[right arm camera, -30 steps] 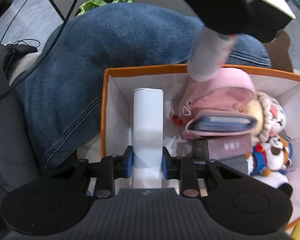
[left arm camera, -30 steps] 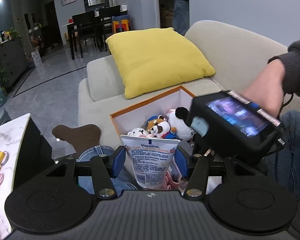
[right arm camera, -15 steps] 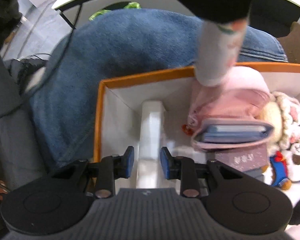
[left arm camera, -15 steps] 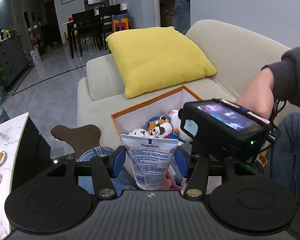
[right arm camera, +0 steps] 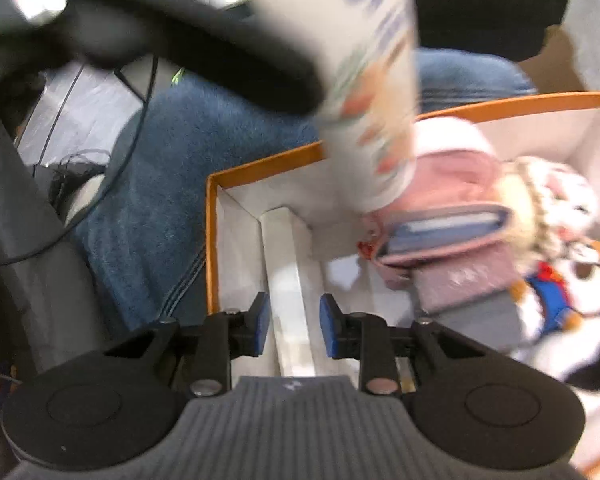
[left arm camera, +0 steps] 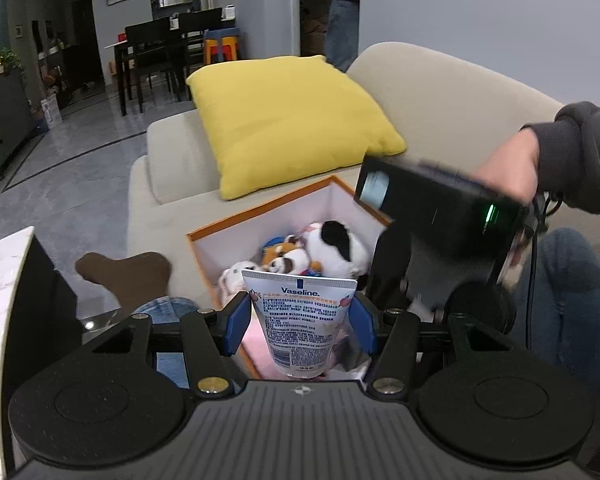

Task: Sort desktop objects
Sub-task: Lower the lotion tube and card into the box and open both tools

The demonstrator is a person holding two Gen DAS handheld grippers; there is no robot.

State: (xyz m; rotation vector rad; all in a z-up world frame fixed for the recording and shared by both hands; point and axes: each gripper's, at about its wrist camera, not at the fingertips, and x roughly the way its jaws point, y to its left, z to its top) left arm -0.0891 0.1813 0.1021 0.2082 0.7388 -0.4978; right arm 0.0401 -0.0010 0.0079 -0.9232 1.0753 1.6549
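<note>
**A:** The Vaseline tube (left arm camera: 302, 322) is pinched by the left gripper (left arm camera: 300, 320) above the orange box (left arm camera: 260, 210). How's it expected to handle?

**B:** Light and squishy, probably slick; it's best gripped across the flat crimped end, as now. The right gripper (right arm camera: 292, 320) is seen spread and empty. A second ago the white box (right arm camera: 288, 280) was clamped; it's been dropped inside the orange box since.
</note>
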